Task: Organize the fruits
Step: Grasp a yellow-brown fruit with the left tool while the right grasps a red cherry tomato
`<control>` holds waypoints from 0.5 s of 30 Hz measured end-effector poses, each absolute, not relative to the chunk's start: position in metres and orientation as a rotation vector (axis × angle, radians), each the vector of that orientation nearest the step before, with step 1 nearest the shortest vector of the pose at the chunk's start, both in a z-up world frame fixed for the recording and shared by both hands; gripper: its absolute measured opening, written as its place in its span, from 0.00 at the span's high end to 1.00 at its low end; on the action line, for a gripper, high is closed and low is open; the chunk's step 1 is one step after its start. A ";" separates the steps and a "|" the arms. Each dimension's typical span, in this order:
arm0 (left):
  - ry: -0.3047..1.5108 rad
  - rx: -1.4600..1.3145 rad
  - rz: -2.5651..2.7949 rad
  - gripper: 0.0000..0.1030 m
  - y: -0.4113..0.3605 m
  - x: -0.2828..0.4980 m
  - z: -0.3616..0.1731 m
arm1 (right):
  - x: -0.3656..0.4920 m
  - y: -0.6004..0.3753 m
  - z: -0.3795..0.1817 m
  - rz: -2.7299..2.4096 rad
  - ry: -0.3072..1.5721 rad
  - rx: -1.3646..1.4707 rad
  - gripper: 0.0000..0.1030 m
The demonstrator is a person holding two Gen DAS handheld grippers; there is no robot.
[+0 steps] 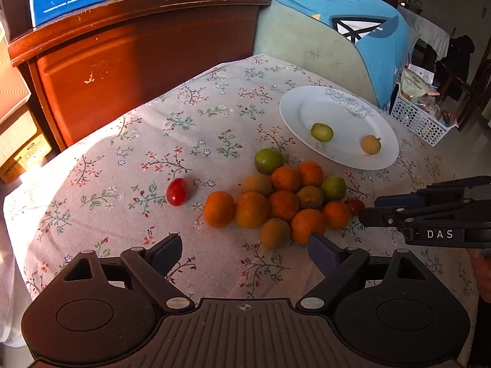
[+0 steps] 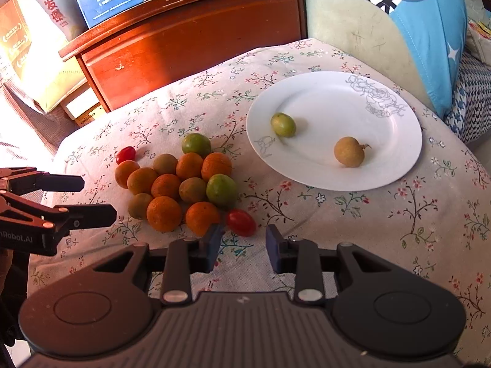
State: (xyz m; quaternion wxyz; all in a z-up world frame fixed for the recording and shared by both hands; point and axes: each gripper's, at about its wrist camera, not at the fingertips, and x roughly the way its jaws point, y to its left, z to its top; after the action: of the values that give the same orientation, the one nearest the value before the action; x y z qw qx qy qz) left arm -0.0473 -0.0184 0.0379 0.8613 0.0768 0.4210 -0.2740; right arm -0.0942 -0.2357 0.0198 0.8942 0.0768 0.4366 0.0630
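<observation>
A heap of small fruits (image 1: 285,197) (image 2: 184,187), orange, brownish and green, lies on the floral tablecloth. One red cherry tomato (image 1: 177,191) (image 2: 125,154) lies apart at the heap's left; another (image 2: 241,222) (image 1: 355,205) lies at its right. A white plate (image 1: 353,113) (image 2: 383,159) holds a green fruit (image 1: 322,132) (image 2: 283,124) and a brown fruit (image 1: 371,144) (image 2: 349,151). My left gripper (image 1: 245,251) is open and empty, just short of the heap. My right gripper (image 2: 244,250) is open and empty, just short of the right tomato.
A dark wooden cabinet (image 1: 147,58) (image 2: 196,36) with boxes on top stands behind the table. A chair draped in blue cloth (image 1: 346,9) (image 2: 429,30) is behind the plate. A white perforated basket (image 1: 417,119) sits on the floor at right. Cartons (image 2: 36,43) stand at left.
</observation>
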 end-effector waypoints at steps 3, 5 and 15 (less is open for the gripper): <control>0.878 0.200 -0.609 0.14 -0.026 -0.052 0.034 | -0.090 -0.233 0.016 0.134 0.912 0.144 0.69; 0.871 0.200 -0.621 0.15 -0.028 -0.053 0.032 | -0.088 -0.232 0.014 0.132 0.912 0.143 0.69; 0.862 0.224 -0.675 0.52 -0.042 -0.050 0.021 | -0.082 -0.232 0.009 0.129 0.907 0.135 0.77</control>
State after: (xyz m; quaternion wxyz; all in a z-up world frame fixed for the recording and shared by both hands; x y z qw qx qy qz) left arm -0.0503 -0.0417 0.0209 0.8480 0.1061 0.4090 -0.3200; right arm -0.0818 -0.2317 0.0087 0.8946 0.0651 0.4376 0.0624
